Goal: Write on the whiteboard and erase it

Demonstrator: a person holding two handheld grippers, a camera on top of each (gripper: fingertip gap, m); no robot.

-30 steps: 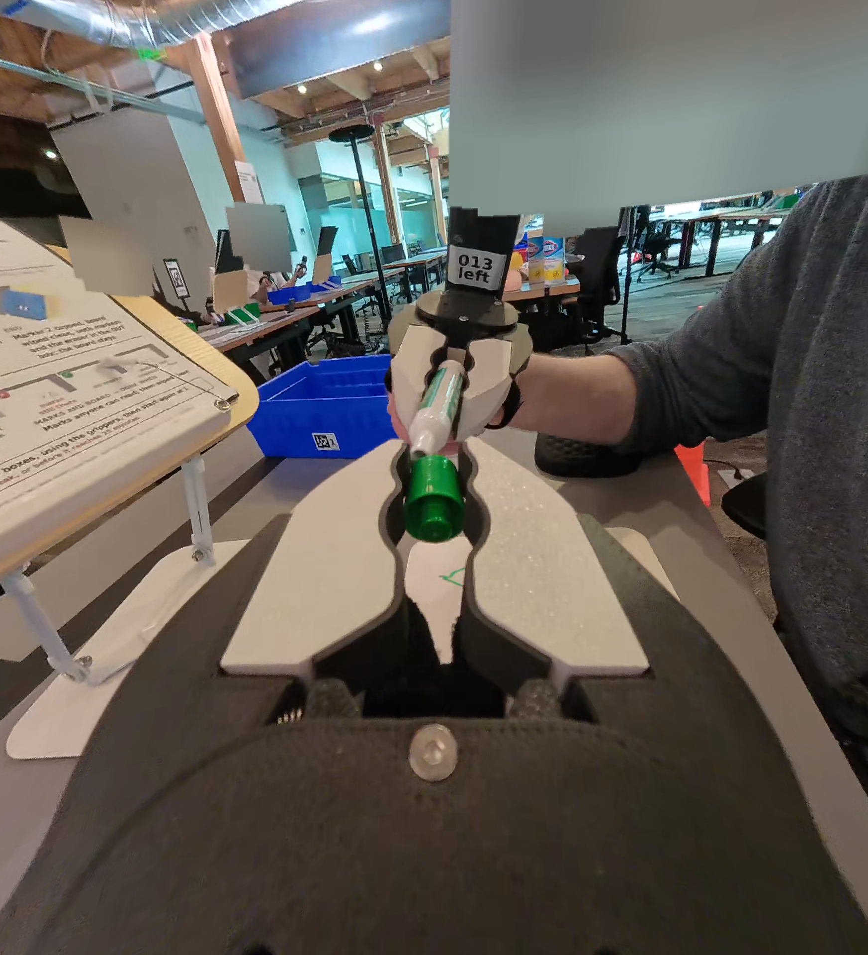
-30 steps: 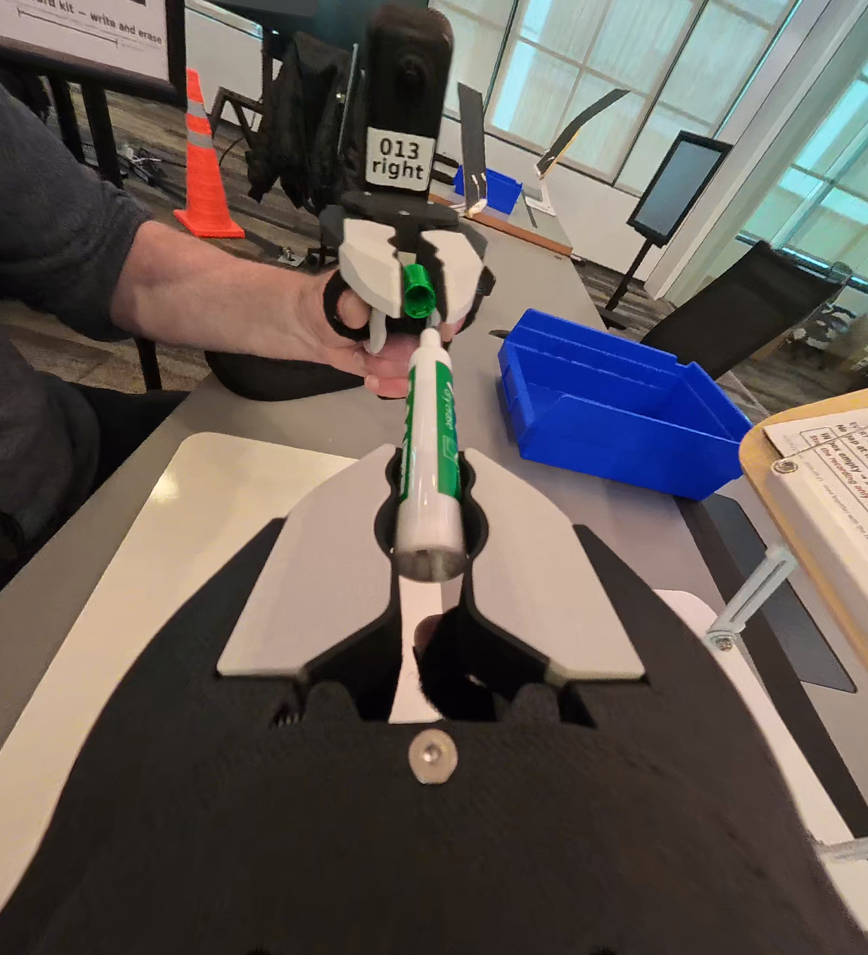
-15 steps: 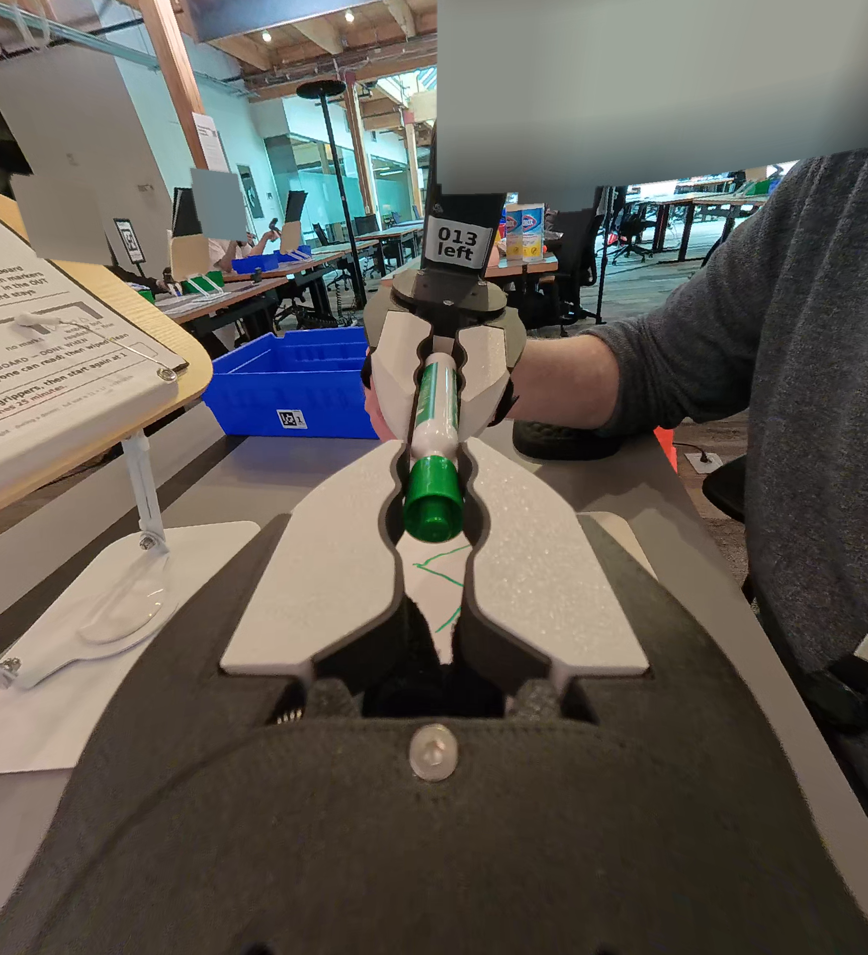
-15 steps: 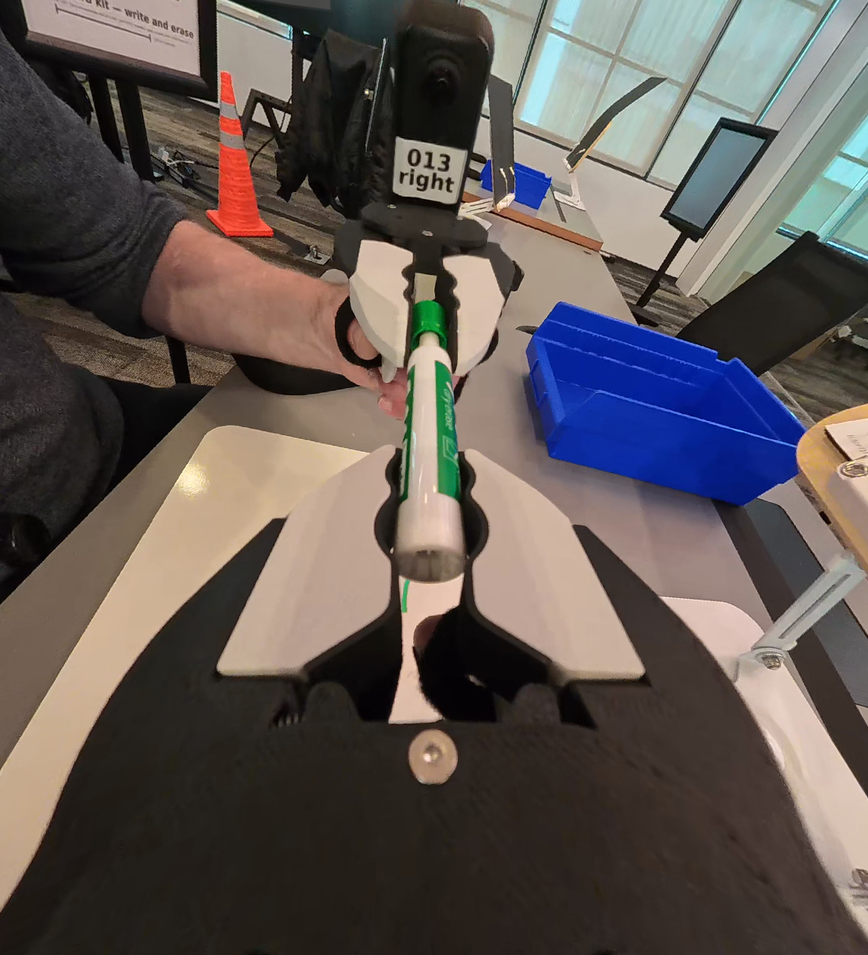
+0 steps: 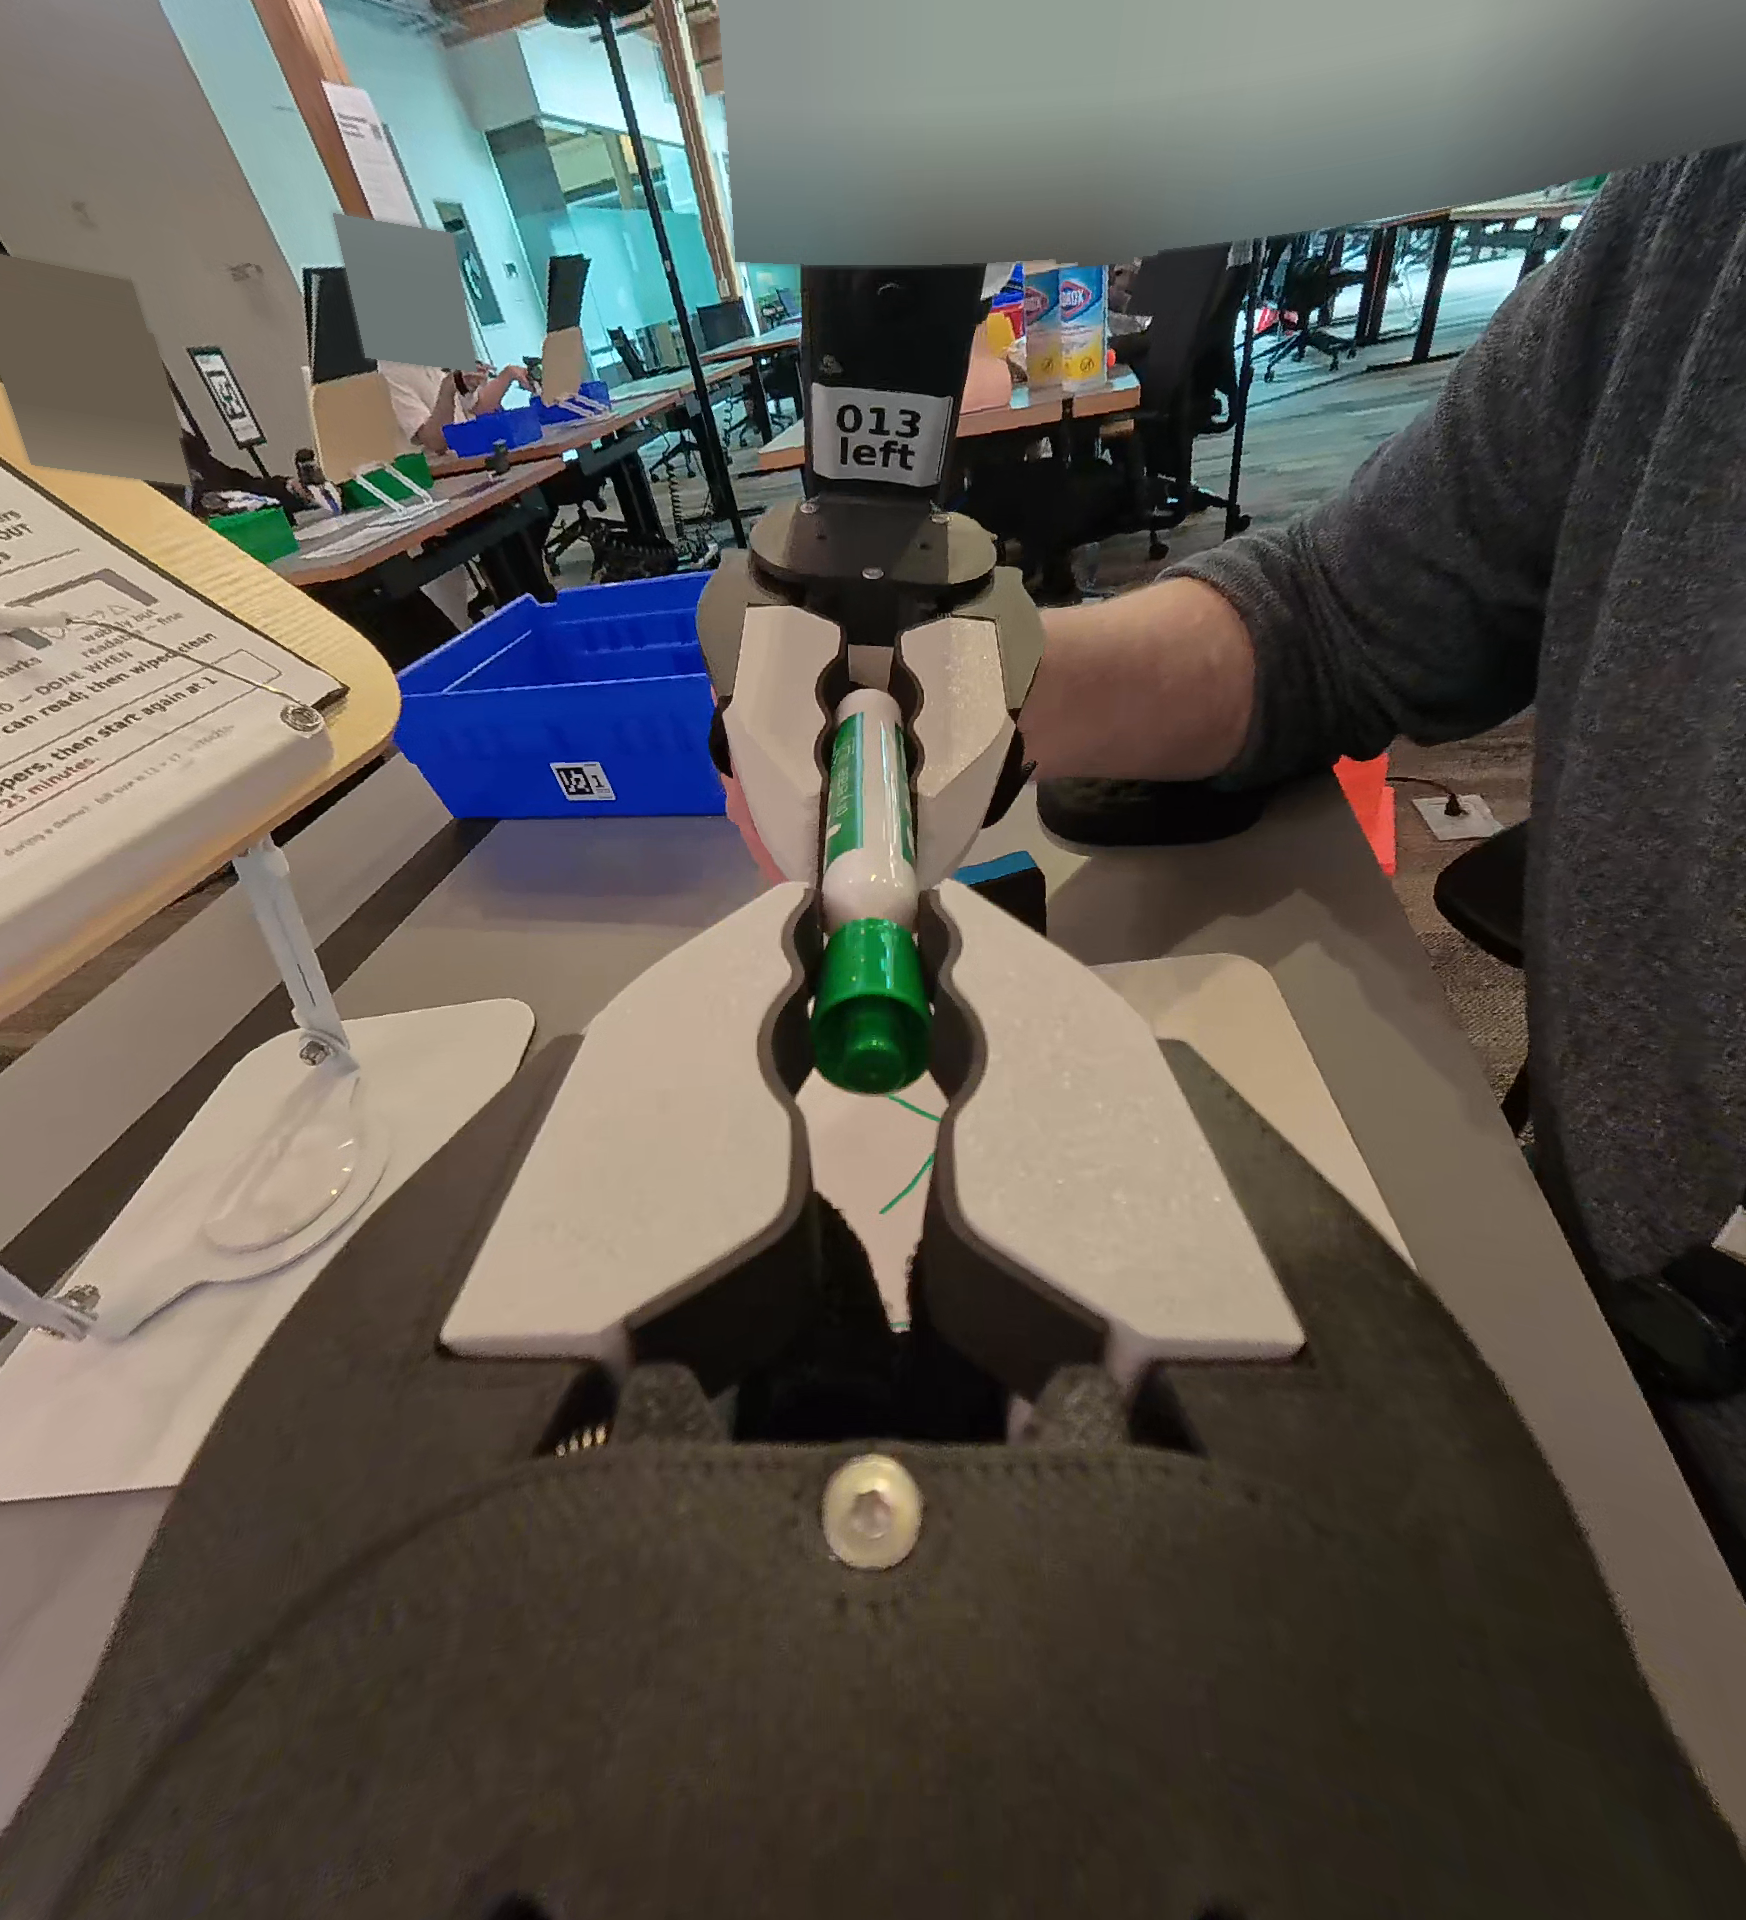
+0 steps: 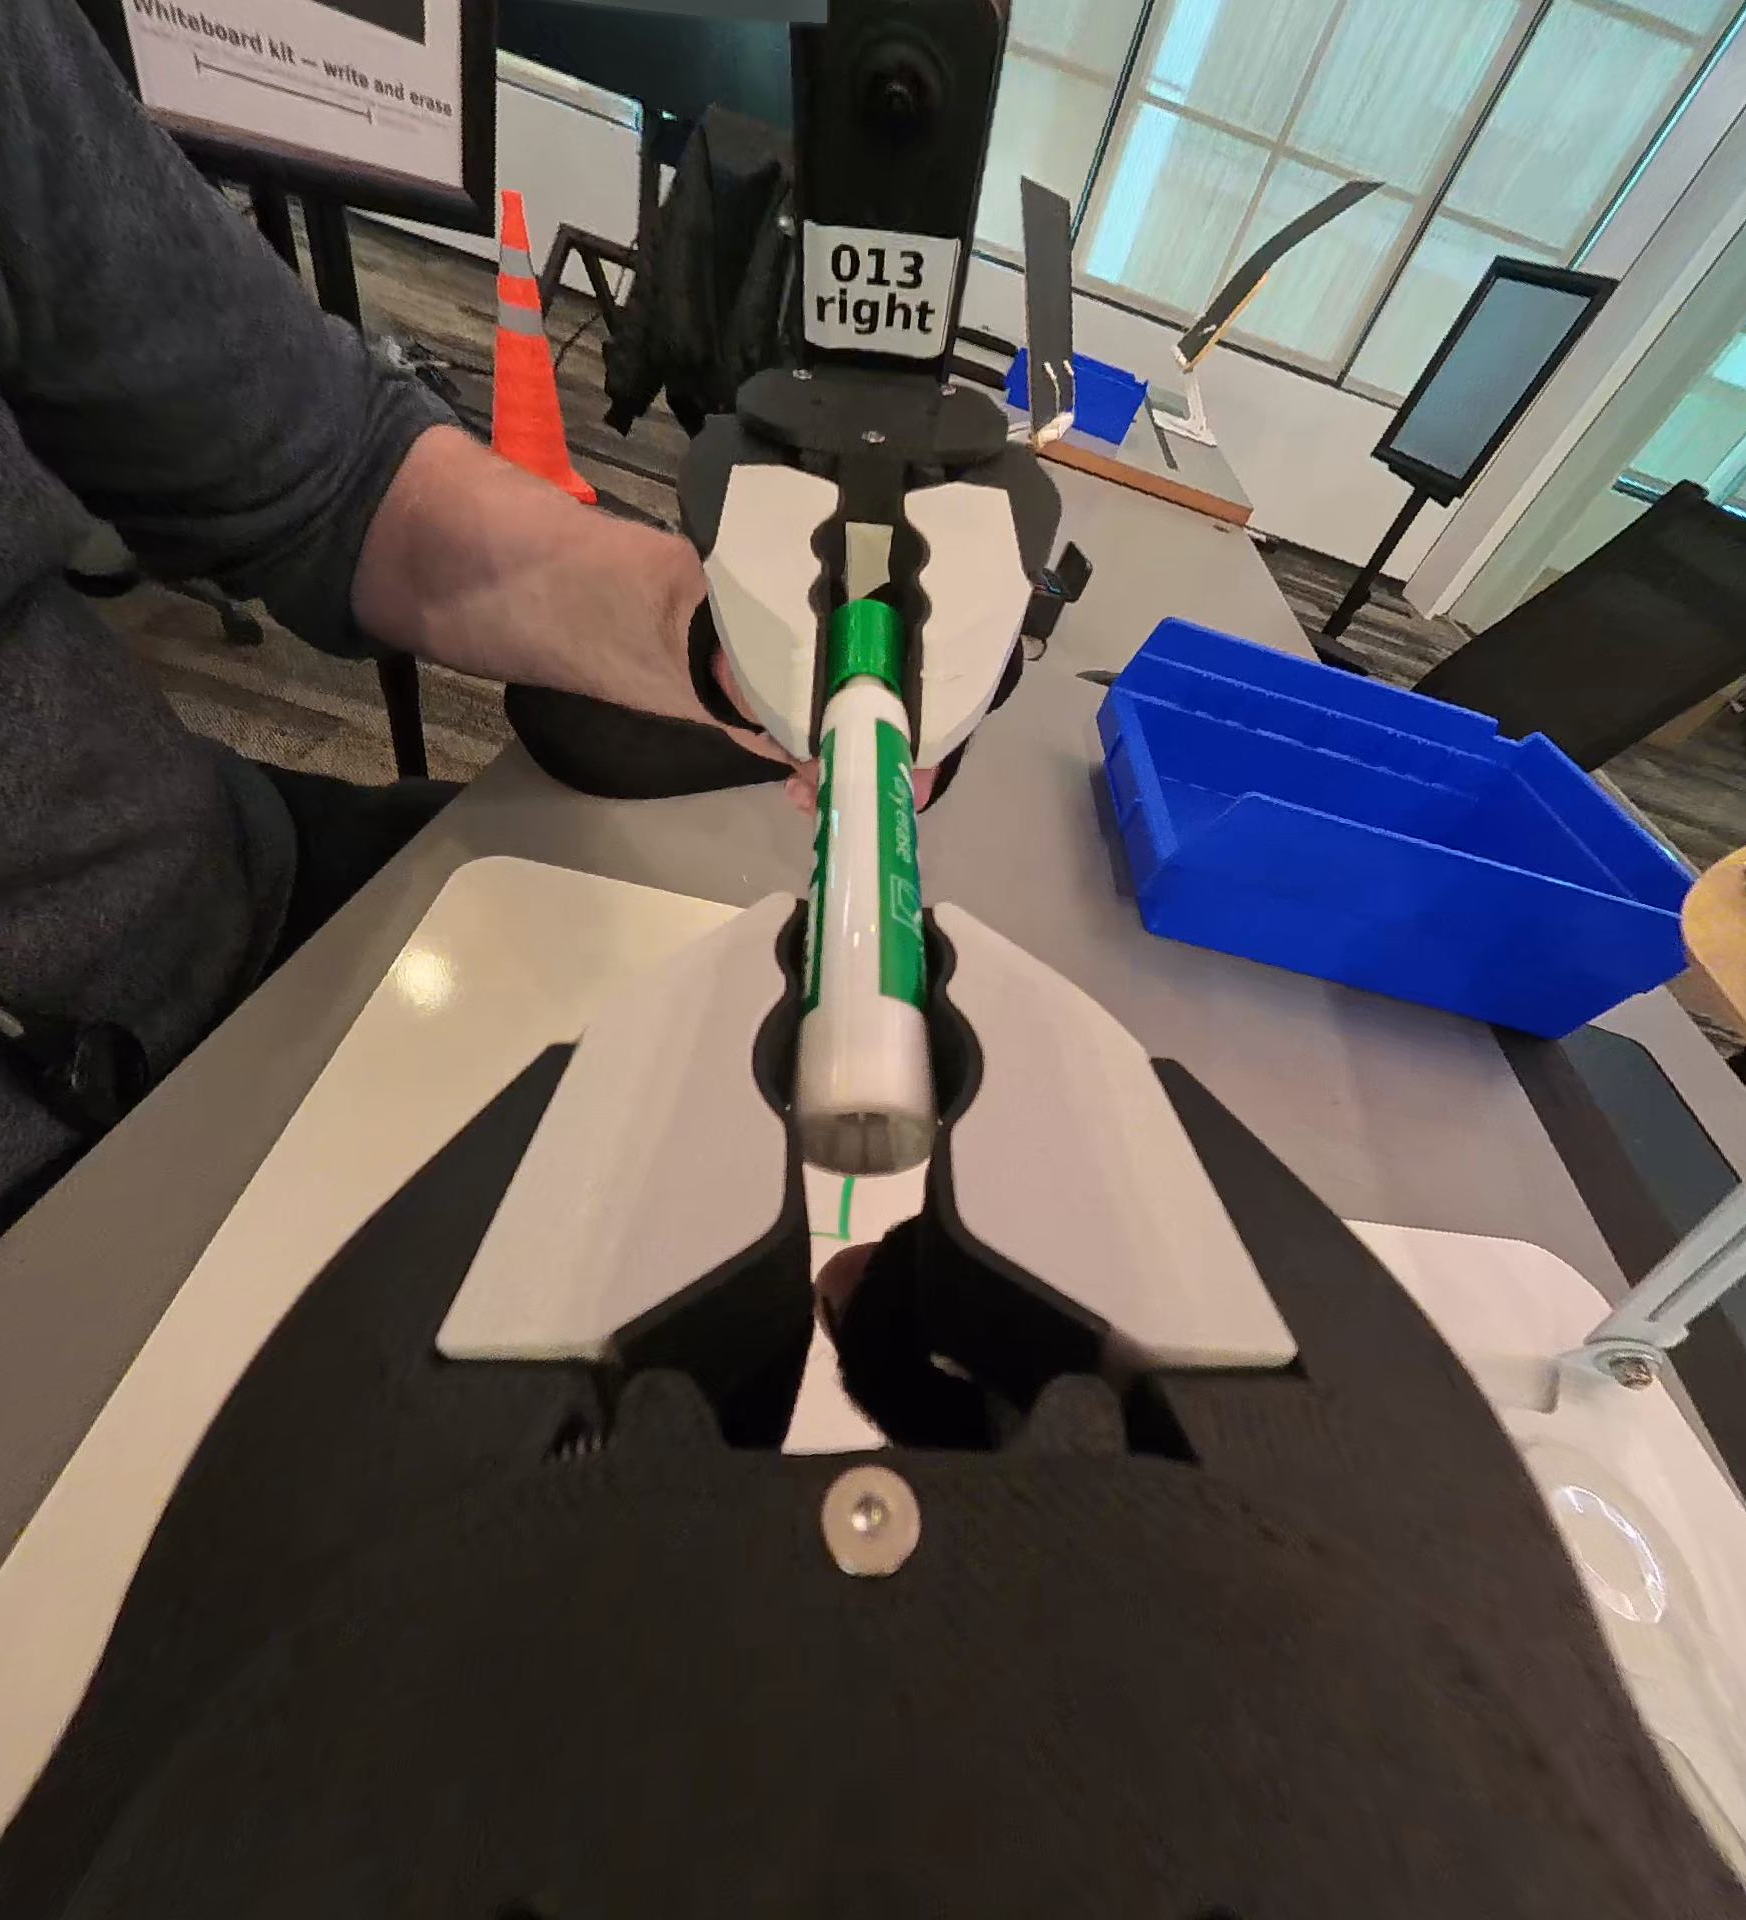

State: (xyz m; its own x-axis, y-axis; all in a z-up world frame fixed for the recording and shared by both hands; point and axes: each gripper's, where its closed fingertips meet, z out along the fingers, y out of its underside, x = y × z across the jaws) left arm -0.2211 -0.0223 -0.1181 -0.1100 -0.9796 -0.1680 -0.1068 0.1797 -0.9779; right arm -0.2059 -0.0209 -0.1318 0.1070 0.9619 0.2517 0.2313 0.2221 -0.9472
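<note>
From the left wrist view, a smooth grey table (image 5: 256,966) carries a glossy white whiteboard (image 5: 864,1153) marked with thin green strokes, a blue plastic bin (image 5: 557,717) with ribbed walls, and a tilted wooden board (image 5: 225,582) with a laminated sheet on a white metal stand (image 5: 308,1049); behind lies an open office with desks, chairs and timber posts. The left gripper (image 5: 869,997), with matte white fingers (image 5: 661,1091) over a black woven body, clamps the shiny green cap (image 5: 869,1013) of the marker (image 5: 869,800), whose white barrel runs on into the facing gripper. From the right wrist view, the same table and whiteboard (image 6: 453,997) sit before tall windows, an orange cone (image 6: 526,343) on the floor and a framed sign (image 6: 297,94). The right gripper (image 6: 864,997) pinches the round white-and-green barrel of the marker (image 6: 864,935) near its flat grey end, above the whiteboard; the capped end sits in the left gripper (image 6: 864,644), held by a hand (image 6: 557,613) from a grey knit sleeve (image 6: 121,343).
</note>
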